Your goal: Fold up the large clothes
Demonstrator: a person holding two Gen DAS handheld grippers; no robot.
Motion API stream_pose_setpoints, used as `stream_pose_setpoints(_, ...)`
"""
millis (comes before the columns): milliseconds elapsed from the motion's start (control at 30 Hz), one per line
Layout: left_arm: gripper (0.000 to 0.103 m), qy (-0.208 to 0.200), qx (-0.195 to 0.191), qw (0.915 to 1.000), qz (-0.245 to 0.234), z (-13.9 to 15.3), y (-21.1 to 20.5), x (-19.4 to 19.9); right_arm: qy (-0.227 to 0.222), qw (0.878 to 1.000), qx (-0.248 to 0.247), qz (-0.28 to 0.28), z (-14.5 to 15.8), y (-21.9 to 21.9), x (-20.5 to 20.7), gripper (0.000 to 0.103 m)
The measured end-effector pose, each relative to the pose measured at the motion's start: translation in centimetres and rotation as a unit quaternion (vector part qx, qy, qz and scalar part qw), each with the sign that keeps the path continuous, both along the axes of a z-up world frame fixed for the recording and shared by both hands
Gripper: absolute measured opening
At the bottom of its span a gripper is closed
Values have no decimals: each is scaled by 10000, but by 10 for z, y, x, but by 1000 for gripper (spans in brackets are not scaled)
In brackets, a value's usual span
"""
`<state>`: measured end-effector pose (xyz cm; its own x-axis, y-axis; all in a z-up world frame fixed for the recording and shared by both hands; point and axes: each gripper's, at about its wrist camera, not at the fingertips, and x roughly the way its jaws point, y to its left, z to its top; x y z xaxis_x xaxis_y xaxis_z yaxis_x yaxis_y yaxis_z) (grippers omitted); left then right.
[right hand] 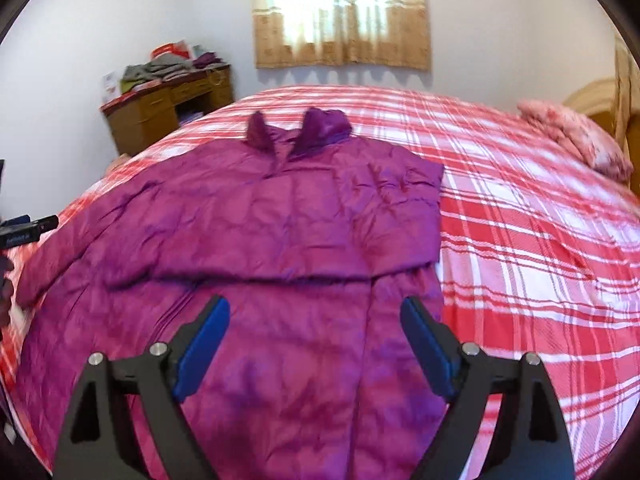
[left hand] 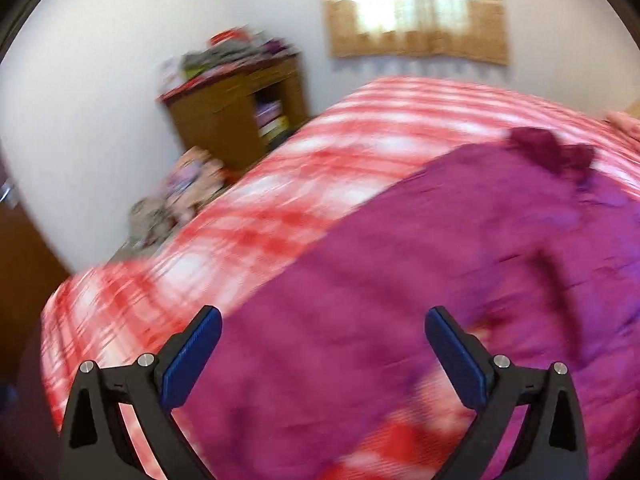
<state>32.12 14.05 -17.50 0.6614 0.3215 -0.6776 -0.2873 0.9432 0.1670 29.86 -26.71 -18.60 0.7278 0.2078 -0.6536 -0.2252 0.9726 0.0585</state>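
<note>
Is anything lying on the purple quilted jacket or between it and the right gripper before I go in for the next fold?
Nothing visible. The purple quilted jacket lies spread on the red-and-white plaid bedspread with nothing on top of it. The right gripper hangs open above its lower part, nothing between its fingers. The pink pillow lies well clear.

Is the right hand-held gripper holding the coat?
No, the right hand-held gripper is open above the coat, its pads clear of the fabric.

Both wrist cameras look forward and down along own fingers, close over bed (right hand: 520, 240). Left view sits nearer bed's left edge, blurred. Shared: magenta coat (right hand: 280, 240), desk (left hand: 240, 108), curtained window (right hand: 340, 12).
</note>
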Motion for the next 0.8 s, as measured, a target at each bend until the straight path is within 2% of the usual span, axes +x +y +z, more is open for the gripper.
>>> stream_pose_setpoints(133,102,306,-296,9967,690,-27,57,-16,-205,9996,-2,218,3,15,-17,89)
stream_pose_setpoints(267,102,536,-1029,9910,669,-44,67,-13,-226,9992,12,336,3,28,-23,89)
stream_pose_setpoints(367,99,472,-1183,9903,557,-47,59,-8,-271,9990,-22,368,4,33,-29,89)
stream_pose_setpoints(400,71,412,-1152,9911,519,-46,56,-5,-300,9989,-39,365,5,32,-31,89)
stream_pose_setpoints(433,30,415,-1077,9923,454,-44,54,-2,-334,9988,-63,347,6,30,-33,89)
stream_pose_setpoints(467,23,457,-985,9932,415,-40,51,-1,-354,9988,-76,321,8,29,-36,89)
stream_pose_setpoints(533,15,312,-1067,9932,335,-22,51,3,-417,9989,-57,209,10,21,-38,89)
stream_pose_setpoints(667,15,-426,-719,9962,233,42,32,-2,-510,9984,95,-203,14,-5,-36,89)
stream_pose_setpoints(800,15,-1117,-480,9922,-289,105,-21,-2,-519,9965,242,-608,15,-27,-30,89)
